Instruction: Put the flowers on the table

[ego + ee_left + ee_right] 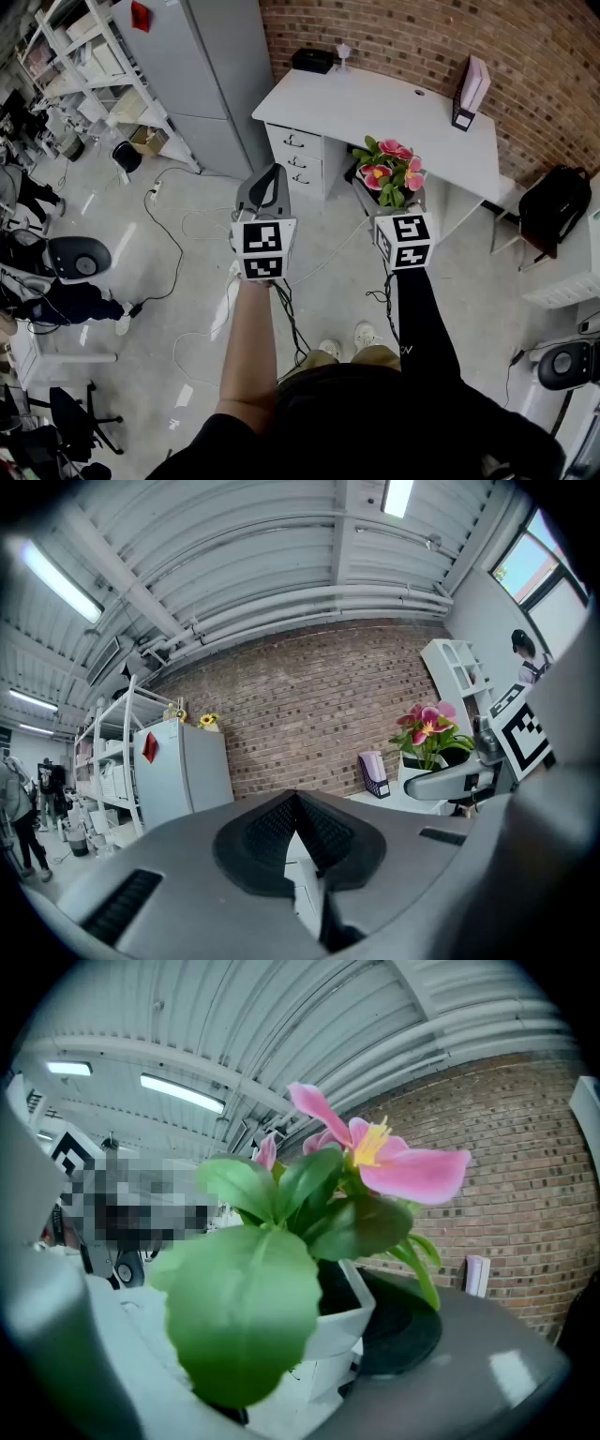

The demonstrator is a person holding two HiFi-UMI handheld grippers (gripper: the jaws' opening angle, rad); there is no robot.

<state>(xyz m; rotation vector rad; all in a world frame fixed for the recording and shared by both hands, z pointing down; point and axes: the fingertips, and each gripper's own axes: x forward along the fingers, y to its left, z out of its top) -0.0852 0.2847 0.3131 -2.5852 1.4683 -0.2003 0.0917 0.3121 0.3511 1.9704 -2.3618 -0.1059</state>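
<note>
- Flowers [389,173], pink, sit in a white pot [342,1321], in the air just before the surface's [375,108] front edge.
- Right claw [323,1363] pinches the white pot.
- Left claw [295,832] is pressed together, empty.

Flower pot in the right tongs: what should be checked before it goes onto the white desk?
1. Right tongs grip the flower pot on both sides: ok.
2. Pot upright: ok.
3. Bare landing spot on the white desk: ok.
4. Left tongs shut, empty, clear of the pot: ok.
5. Walking path: not ok, cables lie across the floor before the desk.
6. Pot's base higher than the desktop: cannot tell.
</note>
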